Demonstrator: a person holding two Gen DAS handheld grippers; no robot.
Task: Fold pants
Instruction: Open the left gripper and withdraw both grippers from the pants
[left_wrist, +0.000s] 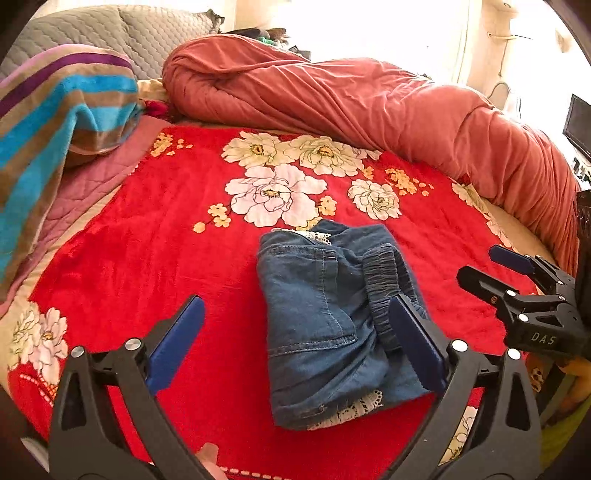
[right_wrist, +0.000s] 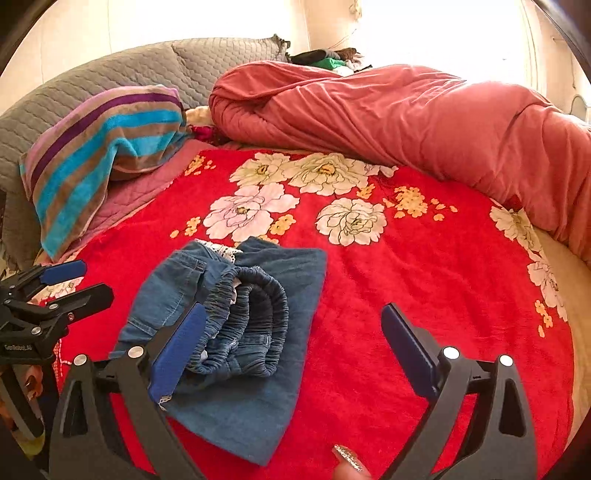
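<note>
Blue denim pants (left_wrist: 325, 325) lie folded into a compact bundle on the red floral blanket (left_wrist: 147, 240), elastic waistband up and white lace trim showing at two edges. My left gripper (left_wrist: 295, 310) is open and empty, held just above the bundle's near left part. The right gripper (left_wrist: 476, 266) shows at the right, open. In the right wrist view the pants (right_wrist: 236, 332) lie at lower left. My right gripper (right_wrist: 295, 317) is open and empty, its left finger over the waistband. The left gripper (right_wrist: 77, 280) shows at far left, open.
A rolled salmon-red comforter (left_wrist: 369, 99) runs along the far and right side of the bed. A striped towel (left_wrist: 55, 122) and grey quilted pillows (left_wrist: 129, 29) sit at the back left. A dark screen (left_wrist: 578, 125) stands at far right.
</note>
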